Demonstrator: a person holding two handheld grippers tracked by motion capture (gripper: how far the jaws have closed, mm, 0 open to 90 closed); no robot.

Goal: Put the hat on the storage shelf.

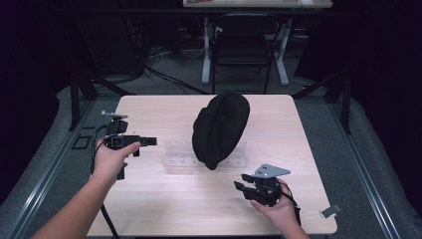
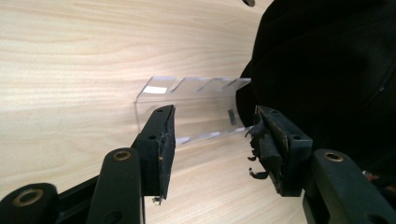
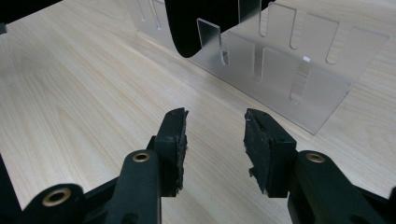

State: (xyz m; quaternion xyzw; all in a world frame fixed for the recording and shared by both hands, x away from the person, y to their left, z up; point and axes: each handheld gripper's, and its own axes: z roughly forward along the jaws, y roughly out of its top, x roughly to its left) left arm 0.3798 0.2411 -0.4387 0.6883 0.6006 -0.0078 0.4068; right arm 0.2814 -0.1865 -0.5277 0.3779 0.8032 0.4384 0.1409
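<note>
**Fingers apart on both sides of a black cap on its clear rack**

Starting nearest the person, the right gripper (image 1: pixel 245 186) sits low over the front right part of the desk (image 1: pixel 149 209), held in the right hand (image 1: pixel 278 209), with its grey plate on top. Its fingers (image 3: pixel 173 140) stand apart with nothing between them, only bare wood below. They point toward the rack (image 3: pixel 280 79), which is close ahead but not touched.

Farther left and a little farther back, the left hand (image 1: pixel 112 159) holds the left gripper (image 1: pixel 149 141) near the desk's left edge, pointing across toward the middle. Its fingers (image 2: pixel 159 144) are also apart and empty. In the left gripper view the rack's end (image 2: pixel 187 102) lies just beyond them and the cap (image 2: pixel 327 70) is close by the far finger; whether that finger touches the cloth I cannot tell.

Between the two grippers, at mid-desk, the clear slotted rack (image 1: pixel 174 152) stands upright. The cap (image 1: pixel 221 129), dark and rounded, rests on it, leaning back, covering the rack's middle and right part, with its lower edge hanging over the front of the rack.

Beyond the desk stand a chair (image 1: pixel 244 50) and the white legs of another table (image 1: pixel 206 55) on a grey floor.
</note>
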